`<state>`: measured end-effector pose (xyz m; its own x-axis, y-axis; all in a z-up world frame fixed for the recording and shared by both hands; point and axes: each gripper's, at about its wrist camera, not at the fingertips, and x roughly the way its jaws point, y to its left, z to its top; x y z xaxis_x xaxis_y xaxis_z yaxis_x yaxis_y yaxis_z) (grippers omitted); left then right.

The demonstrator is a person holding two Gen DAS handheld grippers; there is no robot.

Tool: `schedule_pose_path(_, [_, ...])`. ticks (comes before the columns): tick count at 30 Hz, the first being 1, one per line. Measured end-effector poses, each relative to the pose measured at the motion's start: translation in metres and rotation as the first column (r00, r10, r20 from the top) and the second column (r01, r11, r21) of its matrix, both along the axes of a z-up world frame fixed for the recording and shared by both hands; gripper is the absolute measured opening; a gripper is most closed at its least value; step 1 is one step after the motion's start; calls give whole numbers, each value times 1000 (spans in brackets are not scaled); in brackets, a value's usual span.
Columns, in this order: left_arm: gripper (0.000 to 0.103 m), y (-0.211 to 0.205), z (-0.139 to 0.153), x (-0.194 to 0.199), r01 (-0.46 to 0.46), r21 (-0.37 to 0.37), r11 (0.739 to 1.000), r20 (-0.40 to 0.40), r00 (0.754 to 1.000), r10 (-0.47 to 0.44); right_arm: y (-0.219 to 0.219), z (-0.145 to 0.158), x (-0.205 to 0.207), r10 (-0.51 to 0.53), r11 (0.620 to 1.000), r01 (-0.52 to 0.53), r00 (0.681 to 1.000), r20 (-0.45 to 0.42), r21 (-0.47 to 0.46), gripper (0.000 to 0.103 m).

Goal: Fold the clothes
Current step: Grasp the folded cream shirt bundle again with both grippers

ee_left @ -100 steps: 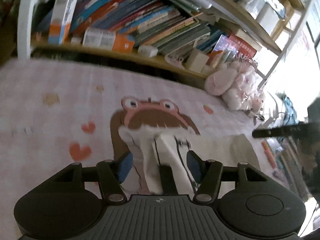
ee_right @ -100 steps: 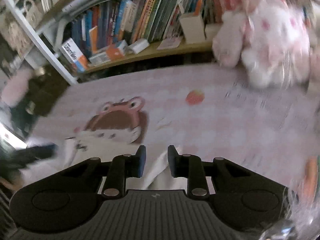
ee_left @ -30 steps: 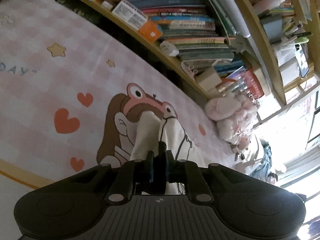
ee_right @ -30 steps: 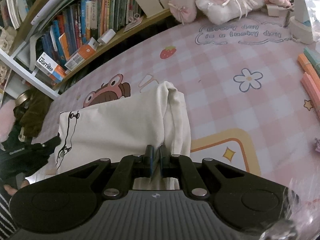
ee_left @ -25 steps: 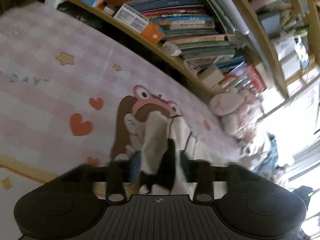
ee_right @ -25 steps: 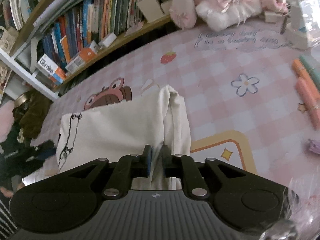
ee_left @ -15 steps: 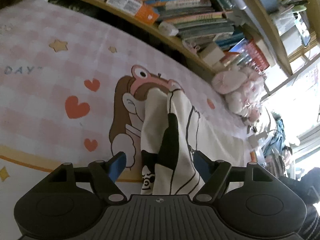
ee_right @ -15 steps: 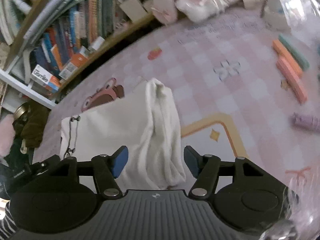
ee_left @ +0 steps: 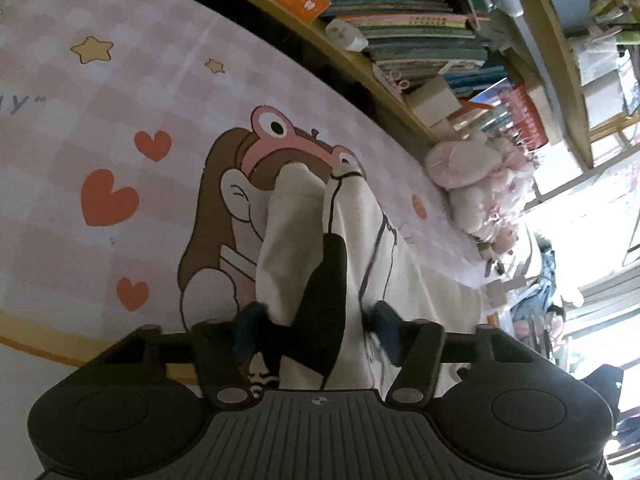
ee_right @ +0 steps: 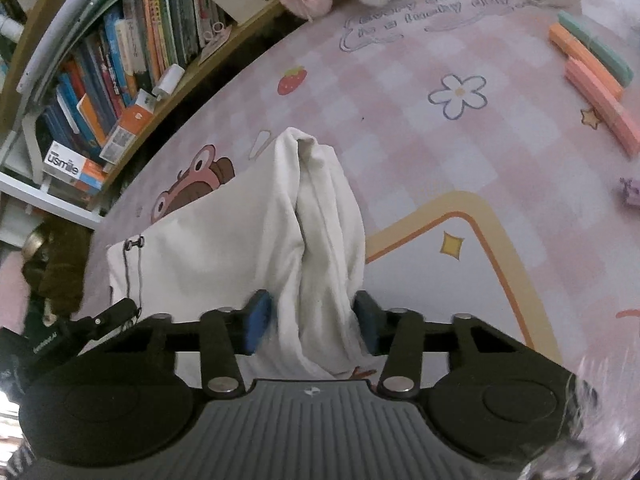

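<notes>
A cream-white garment with a black printed design lies folded on the pink checked mat. My left gripper is open, its blue pads on either side of the garment's left end. In the right wrist view the same garment lies flat with a bunched ridge at its right end. My right gripper is open, its pads astride that ridge and not pinching it. The left gripper's black tip shows at the garment's far left corner.
A wooden bookshelf full of books runs along the mat's far edge. Pink plush toys sit at the shelf's end. Orange and green marker pens lie on the mat at the right. A cartoon frog print lies under the garment.
Both grippers were shut on the garment one second ago. Both have opened and let it go, and the cloth has settled onto the mat between the pads.
</notes>
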<state>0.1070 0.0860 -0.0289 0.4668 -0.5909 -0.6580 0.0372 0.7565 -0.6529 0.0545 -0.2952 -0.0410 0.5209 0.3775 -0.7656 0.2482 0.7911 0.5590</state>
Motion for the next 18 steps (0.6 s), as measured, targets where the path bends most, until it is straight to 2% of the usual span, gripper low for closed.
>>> schedule_pose_path(2, [34,-4,5,-3,14,13,1000,6,1000,-14,7,5,-3,20,999,-19,999,35,-44,27])
schedule_pose_path(4, [22,-9,10,-6,27,26,999,12,1000,-27,16,13,-7,59,992,-49,995,83,-115,20])
schedule_pose_path(5, [19,-11,12,-7,34,32,999,15,999,-34,23,18,-11,92,983,-73,989,111,-169,17])
schedule_pose_path(6, [19,-13,15,-9,40,39,998,18,999,-41,28,24,-15,121,972,-90,984,134,-218,15])
schedule_pose_path(9, [19,-18,21,-19,73,62,995,23,997,-75,35,34,-27,166,951,-114,972,167,-287,14])
schedule_pose_path(16, [21,-13,12,-27,90,32,995,-11,996,-89,20,24,-45,106,979,-80,986,129,-190,15])
schedule_pose_path(18, [26,-12,10,-24,93,44,995,-21,996,-92,14,20,-45,74,987,-56,990,117,-152,21])
